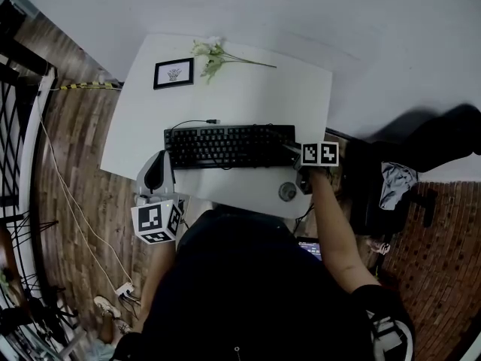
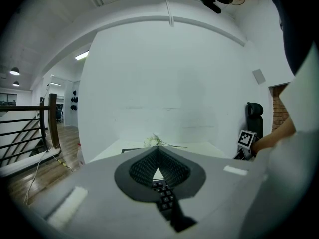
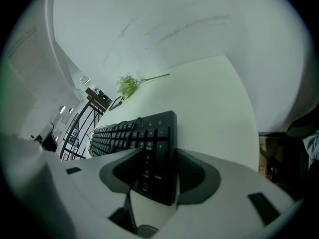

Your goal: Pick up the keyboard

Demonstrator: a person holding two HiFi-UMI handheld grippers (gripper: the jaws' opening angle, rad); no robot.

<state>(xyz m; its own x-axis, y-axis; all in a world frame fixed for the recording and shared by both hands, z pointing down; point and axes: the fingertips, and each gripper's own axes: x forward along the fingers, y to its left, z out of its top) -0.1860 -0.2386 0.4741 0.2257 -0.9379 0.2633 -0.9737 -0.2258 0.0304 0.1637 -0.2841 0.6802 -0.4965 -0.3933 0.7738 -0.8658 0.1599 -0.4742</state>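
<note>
A black keyboard [image 1: 225, 146] lies flat across the middle of the white table [image 1: 248, 96], its cable running off the back left. My right gripper [image 1: 294, 155] is tilted down at the keyboard's right end. In the right gripper view the number-pad end of the keyboard [image 3: 129, 133] sits between the wide jaws of the right gripper [image 3: 158, 153], and I see no pad pressing on it. My left gripper [image 1: 155, 173] hovers at the keyboard's left front corner with its jaws shut and empty. The left gripper [image 2: 158, 153] shows a few keys of the keyboard [image 2: 164, 195] below its closed tips.
A small framed picture [image 1: 173, 73] and a sprig of white flowers [image 1: 214, 55] lie at the table's back. A round grey thing [image 1: 287, 192] sits near the front edge. A dark chair [image 1: 376, 194] stands to the right, a black railing [image 1: 15, 126] to the left.
</note>
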